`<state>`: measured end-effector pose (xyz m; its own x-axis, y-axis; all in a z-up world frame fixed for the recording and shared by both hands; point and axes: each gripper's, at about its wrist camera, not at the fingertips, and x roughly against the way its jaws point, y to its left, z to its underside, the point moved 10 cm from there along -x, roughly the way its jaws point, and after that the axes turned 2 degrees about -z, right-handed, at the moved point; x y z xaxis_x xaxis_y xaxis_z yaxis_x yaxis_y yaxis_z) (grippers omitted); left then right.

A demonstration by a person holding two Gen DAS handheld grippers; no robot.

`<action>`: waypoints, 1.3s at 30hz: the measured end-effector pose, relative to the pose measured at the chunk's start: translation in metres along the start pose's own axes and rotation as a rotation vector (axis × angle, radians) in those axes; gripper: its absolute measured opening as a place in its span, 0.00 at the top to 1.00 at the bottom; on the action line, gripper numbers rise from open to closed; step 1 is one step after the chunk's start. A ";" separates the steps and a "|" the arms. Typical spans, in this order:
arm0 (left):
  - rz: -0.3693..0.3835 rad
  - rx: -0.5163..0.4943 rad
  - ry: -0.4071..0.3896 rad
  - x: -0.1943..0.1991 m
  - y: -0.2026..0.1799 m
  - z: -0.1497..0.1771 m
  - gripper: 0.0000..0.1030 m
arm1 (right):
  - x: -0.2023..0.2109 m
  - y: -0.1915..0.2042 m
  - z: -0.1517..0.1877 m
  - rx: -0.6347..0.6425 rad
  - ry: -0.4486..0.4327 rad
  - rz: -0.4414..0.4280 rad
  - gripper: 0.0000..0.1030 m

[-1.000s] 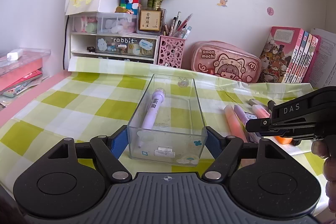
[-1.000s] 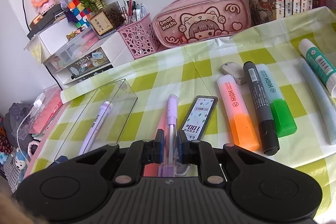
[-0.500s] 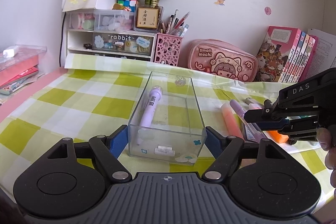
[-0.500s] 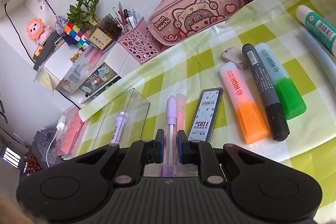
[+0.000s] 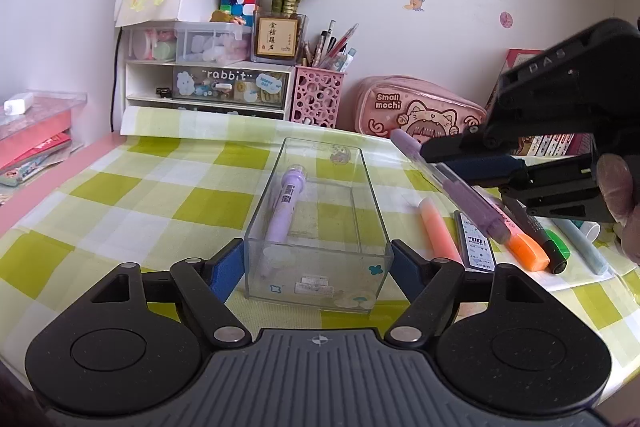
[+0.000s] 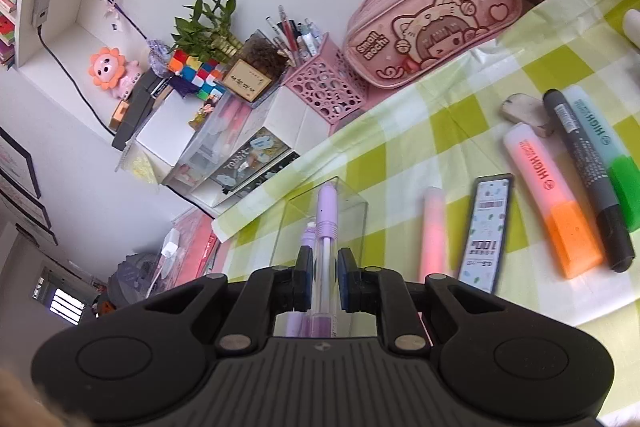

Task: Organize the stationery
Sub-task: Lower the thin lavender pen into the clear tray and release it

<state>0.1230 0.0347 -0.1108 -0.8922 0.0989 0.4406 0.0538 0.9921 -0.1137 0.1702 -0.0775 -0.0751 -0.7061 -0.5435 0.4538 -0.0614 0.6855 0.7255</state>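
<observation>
A clear plastic box (image 5: 316, 273) stands on the green checked cloth, and a purple pen (image 5: 286, 205) lies inside it. My left gripper (image 5: 316, 267) is shut on the box, its blue pads pressing the two side walls at the near end. My right gripper (image 5: 460, 163) is shut on a second purple pen (image 5: 468, 201). It holds this pen in the air, right of the box and slanting down. In the right wrist view the held pen (image 6: 326, 211) sticks out between the pads of the right gripper (image 6: 323, 279) and points at the box (image 6: 356, 205).
Right of the box lie a pink pen (image 6: 432, 227), a lead refill case (image 6: 486, 227), an orange highlighter (image 6: 552, 203), a black marker (image 6: 588, 179), a green highlighter (image 6: 608, 151) and an eraser (image 6: 524, 109). A pink pencil case (image 5: 416, 111), pen holder (image 5: 318, 99) and drawer unit (image 5: 208, 83) line the wall.
My right gripper has lifted the purple pen off the cloth, rolled, and swung it toward the box. The left gripper and the box have stayed put.
</observation>
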 end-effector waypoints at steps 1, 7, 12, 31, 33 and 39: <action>0.000 0.000 -0.001 0.000 0.000 0.000 0.27 | -0.002 0.005 0.001 0.001 0.006 -0.009 0.88; 0.003 -0.004 -0.006 0.000 0.000 0.000 0.27 | -0.017 0.022 0.007 0.020 0.052 -0.011 0.88; 0.008 0.002 -0.005 0.000 0.001 0.000 0.27 | -0.042 0.032 0.000 0.069 0.082 0.067 0.88; 0.018 0.006 -0.010 -0.001 0.004 -0.001 0.27 | -0.107 0.034 0.001 0.156 0.269 0.347 0.88; 0.018 0.007 -0.010 -0.001 0.004 -0.001 0.27 | -0.110 0.036 0.003 0.172 0.278 0.364 0.88; 0.019 0.007 -0.010 -0.001 0.004 -0.001 0.27 | -0.114 0.034 0.006 0.161 0.288 0.361 0.88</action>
<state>0.1247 0.0387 -0.1106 -0.8954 0.1170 0.4296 0.0677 0.9894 -0.1283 0.2441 0.0102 -0.1053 -0.4803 -0.3539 0.8026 0.0272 0.9086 0.4169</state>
